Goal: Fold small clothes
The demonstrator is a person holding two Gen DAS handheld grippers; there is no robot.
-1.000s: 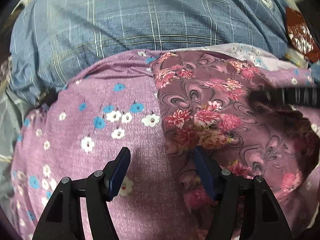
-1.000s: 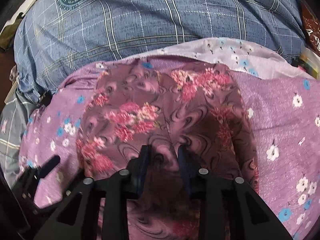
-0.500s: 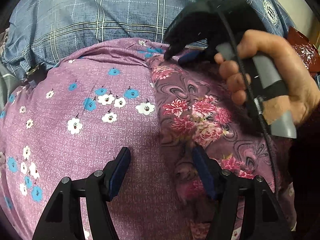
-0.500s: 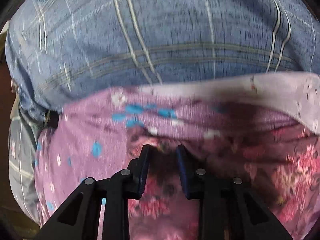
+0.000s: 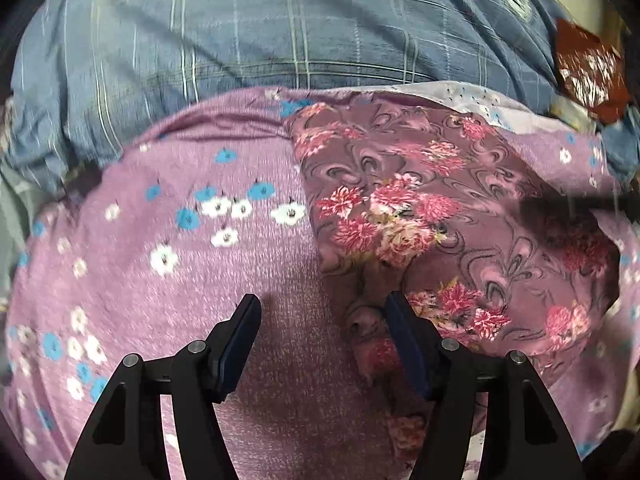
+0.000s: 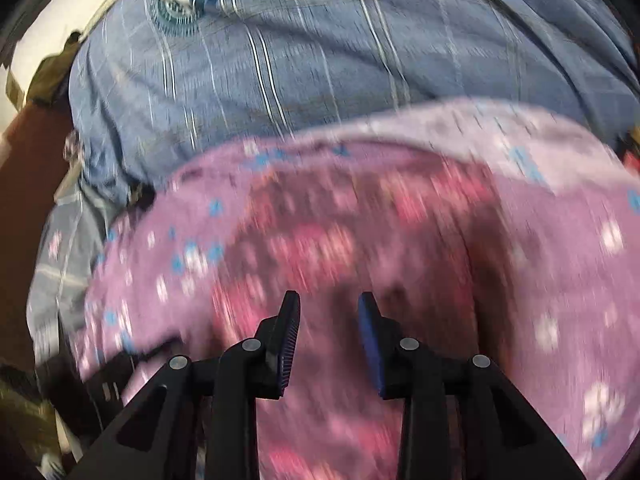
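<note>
Mauve rose-print garment (image 5: 420,200), one, atop one lilac cloth (image 5: 160,280)

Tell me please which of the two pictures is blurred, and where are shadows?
Right wrist view: strong motion blur smears the rose-print cloth. Left wrist view: mostly sharp, with soft edges; a shadow darkens that cloth at the right; fisheye bends the blue checked fabric.

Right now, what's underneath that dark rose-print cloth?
The rose-print cloth lies on a lilac cloth with blue and white flowers, itself over a blue checked sheet. Whatever is directly under the rose cloth's middle is covered.
</note>
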